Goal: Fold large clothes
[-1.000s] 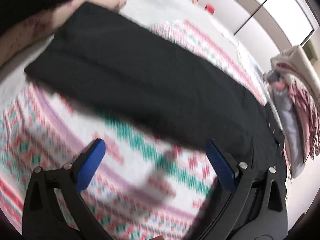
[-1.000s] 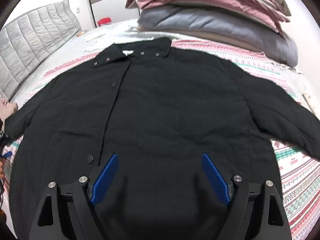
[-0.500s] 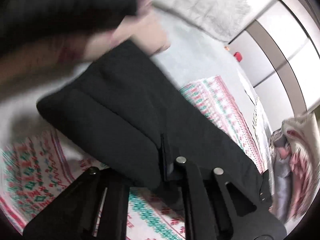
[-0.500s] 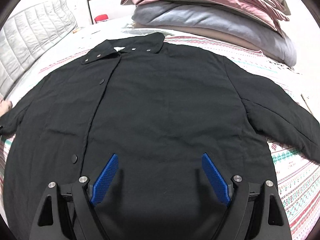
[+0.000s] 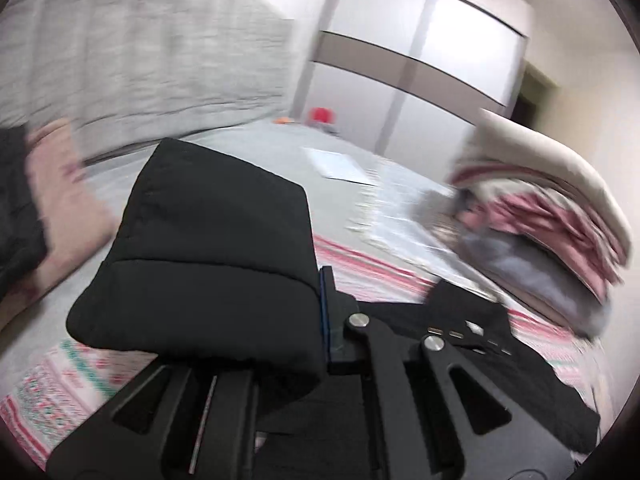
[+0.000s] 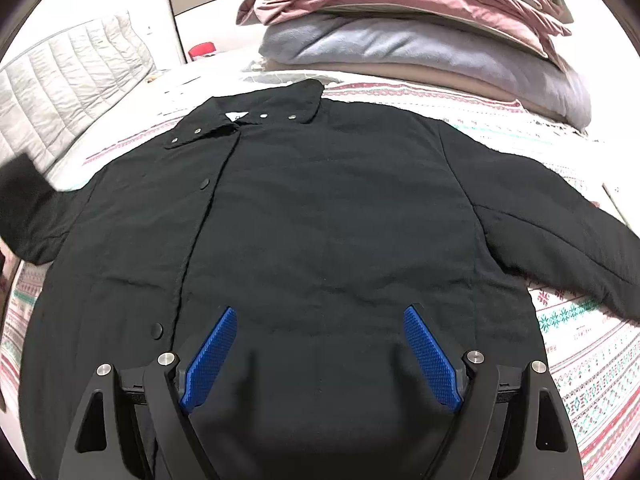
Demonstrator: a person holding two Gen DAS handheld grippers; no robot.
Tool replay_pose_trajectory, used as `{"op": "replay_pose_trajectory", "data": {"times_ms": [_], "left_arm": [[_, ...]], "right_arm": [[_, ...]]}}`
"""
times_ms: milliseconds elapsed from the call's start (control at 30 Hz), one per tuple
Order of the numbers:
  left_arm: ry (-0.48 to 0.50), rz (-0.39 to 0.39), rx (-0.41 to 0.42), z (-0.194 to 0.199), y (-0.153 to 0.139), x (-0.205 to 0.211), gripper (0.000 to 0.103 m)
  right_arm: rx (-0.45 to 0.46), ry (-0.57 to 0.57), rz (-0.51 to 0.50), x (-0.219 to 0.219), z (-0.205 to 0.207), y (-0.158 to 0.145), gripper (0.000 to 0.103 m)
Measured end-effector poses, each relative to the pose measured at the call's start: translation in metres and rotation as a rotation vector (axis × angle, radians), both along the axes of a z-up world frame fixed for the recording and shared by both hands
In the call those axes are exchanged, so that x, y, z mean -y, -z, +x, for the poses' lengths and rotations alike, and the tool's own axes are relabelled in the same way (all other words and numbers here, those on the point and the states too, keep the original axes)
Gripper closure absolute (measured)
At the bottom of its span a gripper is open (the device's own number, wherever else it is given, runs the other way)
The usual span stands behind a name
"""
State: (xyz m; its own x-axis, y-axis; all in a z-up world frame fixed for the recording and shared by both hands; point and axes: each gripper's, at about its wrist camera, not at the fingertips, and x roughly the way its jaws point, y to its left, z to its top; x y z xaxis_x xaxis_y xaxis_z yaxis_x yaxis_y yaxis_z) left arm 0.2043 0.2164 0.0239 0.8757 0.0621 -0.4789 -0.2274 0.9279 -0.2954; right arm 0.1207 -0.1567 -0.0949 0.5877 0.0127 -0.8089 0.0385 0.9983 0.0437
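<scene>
A large black jacket (image 6: pixel 320 200) lies front-up and spread flat on the patterned bedspread (image 6: pixel 580 360), collar at the far side. My left gripper (image 5: pixel 320 320) is shut on its sleeve (image 5: pixel 216 264). The cuff end is raised off the bed and drapes over the fingers, hiding all but the edge of one blue pad. The right wrist view shows that lifted sleeve (image 6: pixel 24 200) at the far left. My right gripper (image 6: pixel 320 320) hovers open over the jacket's lower front, nothing between its blue pads (image 6: pixel 210 360).
A stack of folded pink, grey and beige bedding (image 6: pixel 420 20) sits beyond the collar. A quilted headboard (image 6: pixel 60 92) runs along the left, with a red-capped container (image 6: pixel 202 50) and papers (image 5: pixel 340 164) near it. A person's bare arm (image 5: pixel 60 184) shows at left.
My left gripper went from open over the bedspread to shut on the jacket sleeve, then rose with it. My right gripper stayed open, with the jacket view barely shifting.
</scene>
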Motion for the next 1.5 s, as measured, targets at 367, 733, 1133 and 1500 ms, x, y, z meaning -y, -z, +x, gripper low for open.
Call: {"op": "replay_pose_trajectory", "data": {"times_ms": [367,733,1133,1500], "left_arm": [[0.46,0.078,-0.104,0.023,0.041,0.166,0.093],[0.774,0.105,-0.419,0.002,0.146,0.213,0.037],[0.351,0.098,-0.212,0.0,0.102,0.058,0.021],[0.326,0.018,-0.184,0.009,0.148,0.032,0.078]], "right_arm": [[-0.012,0.006,0.012,0.002,0.004,0.005,0.016],[-0.019,0.009,0.076,0.013,0.006,0.011,0.016],[-0.117,-0.045,0.639,-0.015,0.062,0.031,0.017],[0.106,-0.124,0.327,-0.072,0.106,-0.016,0.093]]}}
